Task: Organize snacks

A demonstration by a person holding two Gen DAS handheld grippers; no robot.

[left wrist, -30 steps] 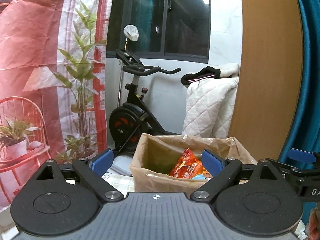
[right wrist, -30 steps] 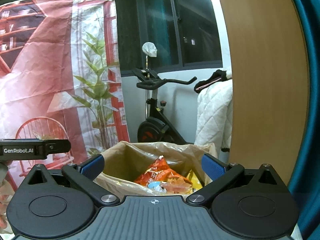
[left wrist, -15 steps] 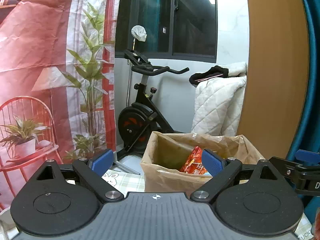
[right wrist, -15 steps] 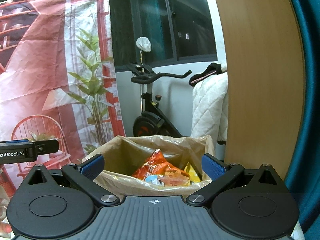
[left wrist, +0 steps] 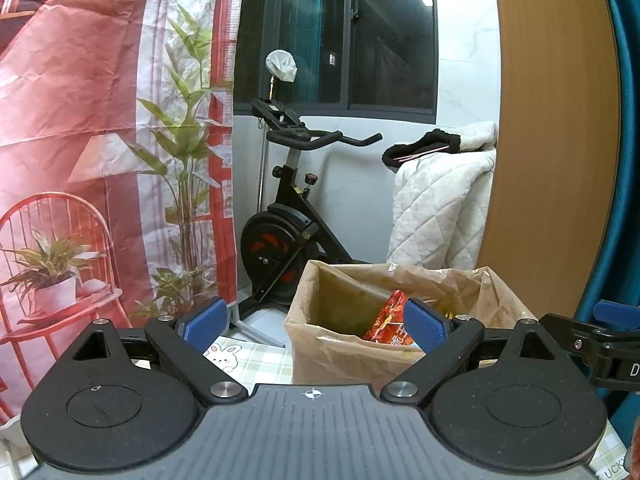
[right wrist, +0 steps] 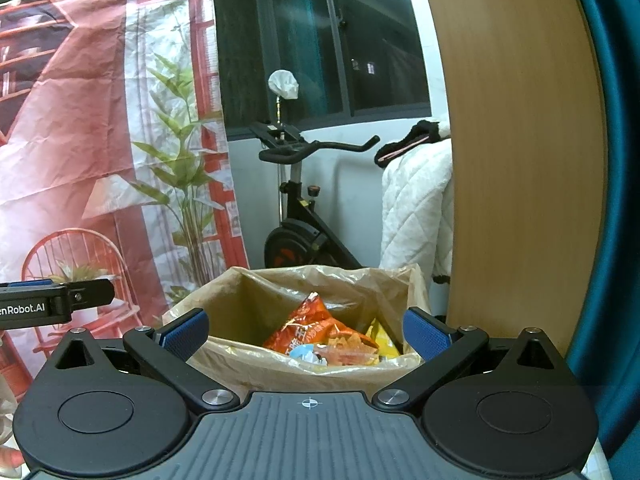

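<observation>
A brown paper bag [left wrist: 340, 356] stands open on the table ahead of me; it also shows in the right wrist view [right wrist: 248, 308]. Inside it lie snack packets: an orange-red packet [right wrist: 308, 330], a yellow one [right wrist: 380, 338], and a red packet [left wrist: 390, 322] seen from the left. My left gripper [left wrist: 314, 326] is open and empty, in front of the bag's near left side. My right gripper [right wrist: 306, 330] is open and empty, in front of the bag's near wall. The right gripper's tip [left wrist: 600, 340] shows at the right edge of the left view.
A checked tablecloth [left wrist: 256, 364] covers the table. Behind stand an exercise bike [left wrist: 288, 220], a white quilt [left wrist: 436, 208], a wooden panel [left wrist: 552, 140] and a red printed backdrop [left wrist: 100, 140]. A teal curtain [right wrist: 616, 200] hangs at the right.
Both grippers have drawn back and risen slightly, so the bag sits lower and smaller in both views. Both stay open and empty.
</observation>
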